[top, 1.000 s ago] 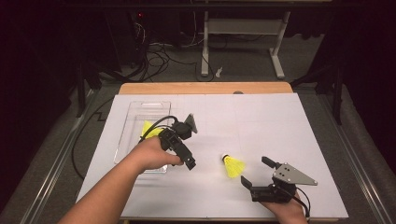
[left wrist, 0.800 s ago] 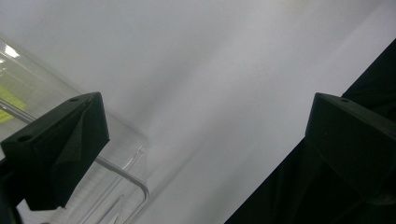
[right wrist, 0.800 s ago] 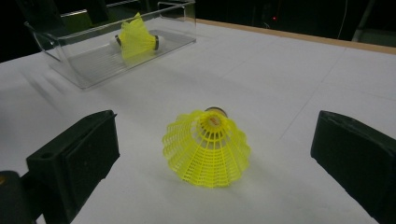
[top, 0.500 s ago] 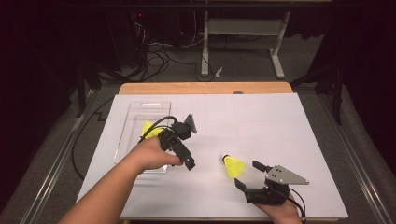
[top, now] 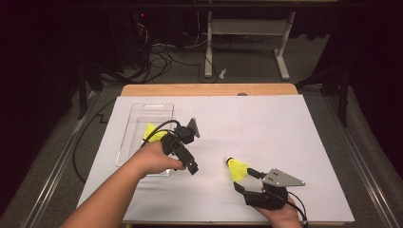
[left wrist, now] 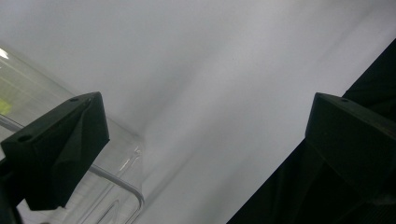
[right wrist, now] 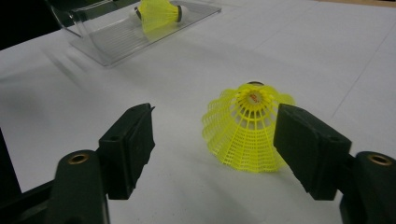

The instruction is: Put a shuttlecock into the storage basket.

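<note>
The table (top: 285,123) has a big white sheet on top, and a strip of light brown wood (top: 209,89) peeks out along its far edge at 12 o'clock. Behind it the floor (top: 247,61) is grey, with a messy bunch of black cables (top: 161,57) at 11 o'clock and the white legs of a metal stand (top: 209,47) near 12 to 1 o'clock. The rest of the room is very dark, a tiny red light (top: 143,15) glows at 11 o'clock, and shiny metal rails (top: 57,166) run down the table's sides at 9 and 3 o'clock
</note>
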`<state>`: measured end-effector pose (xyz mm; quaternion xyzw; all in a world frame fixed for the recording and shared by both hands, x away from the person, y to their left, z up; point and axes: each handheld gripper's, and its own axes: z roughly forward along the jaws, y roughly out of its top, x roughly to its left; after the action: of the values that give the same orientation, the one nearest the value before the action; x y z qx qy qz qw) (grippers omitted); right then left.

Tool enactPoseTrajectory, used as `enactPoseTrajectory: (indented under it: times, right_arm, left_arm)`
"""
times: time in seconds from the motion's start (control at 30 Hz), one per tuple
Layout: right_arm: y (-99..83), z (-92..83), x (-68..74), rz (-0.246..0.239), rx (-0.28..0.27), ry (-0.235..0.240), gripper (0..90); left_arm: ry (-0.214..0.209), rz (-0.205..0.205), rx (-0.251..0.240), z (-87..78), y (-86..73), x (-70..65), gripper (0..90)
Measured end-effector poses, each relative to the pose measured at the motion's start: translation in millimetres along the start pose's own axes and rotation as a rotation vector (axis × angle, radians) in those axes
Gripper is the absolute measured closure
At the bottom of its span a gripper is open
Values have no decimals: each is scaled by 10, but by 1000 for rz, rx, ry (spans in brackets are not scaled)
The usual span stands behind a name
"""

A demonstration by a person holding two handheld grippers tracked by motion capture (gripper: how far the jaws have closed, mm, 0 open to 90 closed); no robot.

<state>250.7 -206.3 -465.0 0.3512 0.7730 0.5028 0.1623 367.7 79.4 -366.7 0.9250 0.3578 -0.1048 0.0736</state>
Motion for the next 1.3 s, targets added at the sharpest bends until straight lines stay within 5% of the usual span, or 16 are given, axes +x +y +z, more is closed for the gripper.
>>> enactPoseTrajectory:
  times: [0.37,0.7,0.8,0.97,1.3]
  right_arm:
    - [21,171,72,-25,64,-34,466]
    - [63,234,85,-15,88,-79,501]
    - [91,251,53,27,99,-82,503]
    - [100,311,7,9,146,-88,513]
    - [140,373,40,23,152,-94,551]
  left_arm:
    - [1,18,2,17,-2,-26,6]
    - [-9,19,-5,35,-8,4,5]
    - [-16,13,-11,29,-10,8,6]
    - [-22,16,-13,34,-17,7,6]
    - [-25,9,-18,42,-46,42,6]
